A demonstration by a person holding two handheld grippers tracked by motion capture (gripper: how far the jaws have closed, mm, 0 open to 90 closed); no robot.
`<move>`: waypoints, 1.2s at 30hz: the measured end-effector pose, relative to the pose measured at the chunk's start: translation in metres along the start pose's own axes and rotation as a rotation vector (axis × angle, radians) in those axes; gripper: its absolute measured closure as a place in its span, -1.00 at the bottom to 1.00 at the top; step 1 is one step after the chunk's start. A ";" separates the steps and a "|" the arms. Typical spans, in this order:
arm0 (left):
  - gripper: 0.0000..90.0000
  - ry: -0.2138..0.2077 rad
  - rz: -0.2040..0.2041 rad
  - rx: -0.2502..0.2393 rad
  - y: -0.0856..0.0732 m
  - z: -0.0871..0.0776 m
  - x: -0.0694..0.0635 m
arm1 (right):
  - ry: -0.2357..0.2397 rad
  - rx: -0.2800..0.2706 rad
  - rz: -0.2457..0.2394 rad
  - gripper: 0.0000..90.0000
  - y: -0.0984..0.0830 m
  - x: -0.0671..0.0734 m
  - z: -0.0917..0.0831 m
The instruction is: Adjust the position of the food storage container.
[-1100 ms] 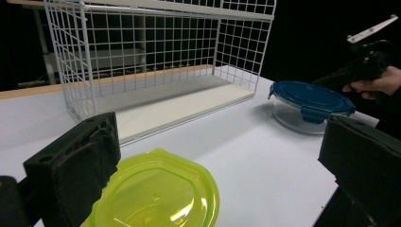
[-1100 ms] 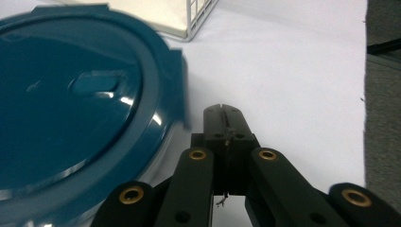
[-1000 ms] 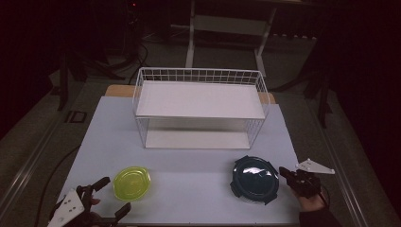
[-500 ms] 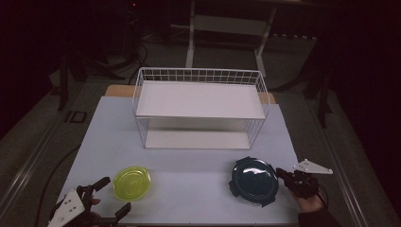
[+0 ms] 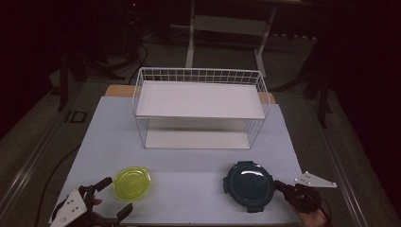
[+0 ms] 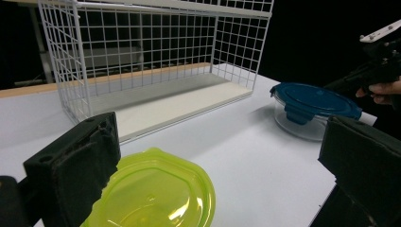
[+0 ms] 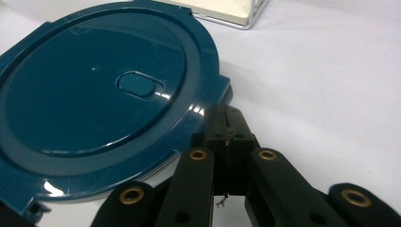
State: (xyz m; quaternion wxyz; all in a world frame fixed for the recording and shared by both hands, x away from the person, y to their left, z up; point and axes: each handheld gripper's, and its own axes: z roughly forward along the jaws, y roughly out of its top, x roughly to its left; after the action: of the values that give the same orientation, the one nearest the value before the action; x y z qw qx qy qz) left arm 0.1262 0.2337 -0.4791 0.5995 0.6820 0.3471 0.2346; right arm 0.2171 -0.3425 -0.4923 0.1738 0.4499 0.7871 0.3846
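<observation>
Rightward, the right gripper had slid in toward the round glass container with dark blue clip lid since the earlier frame. High view: jaws pinched together, empty, tip at the lid's right rim; left gripper spread wide beside the yellow-green plastic lid. Right gripper view: blue lid lay ahead-left, touching the closed tip.

The table carries a white sheet covering most of its top; a wooden edge shows along the far side. A white wire rack with two solid shelves stands on the far half; a yellow-green lid lies flat near the front left; a glass container with a dark blue lid stands near the front right, well apart from it.
</observation>
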 end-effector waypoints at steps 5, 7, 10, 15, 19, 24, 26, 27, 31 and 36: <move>-1.00 -0.004 0.003 0.003 0.000 0.001 -0.001 | 0.020 0.005 -0.015 1.00 0.001 0.007 0.002; -1.00 -0.006 0.004 0.004 0.000 0.001 -0.001 | 0.024 0.006 -0.024 1.00 0.003 0.010 0.005; -1.00 -0.009 0.004 0.004 0.000 0.001 -0.001 | 0.042 0.002 -0.030 1.00 0.007 0.014 0.008; -1.00 -0.013 0.004 0.008 0.000 0.002 -0.001 | 0.056 0.003 -0.045 1.00 0.012 0.019 0.012; -1.00 -0.018 0.007 0.012 0.000 0.003 -0.002 | 0.071 0.002 -0.050 1.00 0.014 0.022 0.015; -1.00 -0.026 0.008 0.017 0.000 0.005 -0.003 | 0.081 -0.005 -0.061 1.00 0.015 0.028 0.019; -1.00 -0.028 0.012 0.019 0.000 0.005 -0.003 | 0.075 -0.011 -0.056 1.00 0.017 0.028 0.020; -1.00 -0.029 0.010 0.018 0.000 0.005 -0.004 | 0.078 -0.015 -0.051 1.00 0.017 0.028 0.021; -1.00 -0.030 0.007 0.015 0.000 0.004 -0.003 | 0.071 -0.018 -0.052 0.96 0.016 0.027 0.022; -1.00 -0.040 0.008 0.024 -0.001 0.006 -0.005 | 0.061 -0.045 -0.053 0.80 0.019 0.027 0.014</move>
State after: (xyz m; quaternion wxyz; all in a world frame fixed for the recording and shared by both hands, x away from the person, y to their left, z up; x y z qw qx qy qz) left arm 0.1276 0.2261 -0.4805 0.5970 0.6951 0.3353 0.2192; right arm 0.2222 -0.3081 -0.4852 0.1698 0.4130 0.7947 0.4111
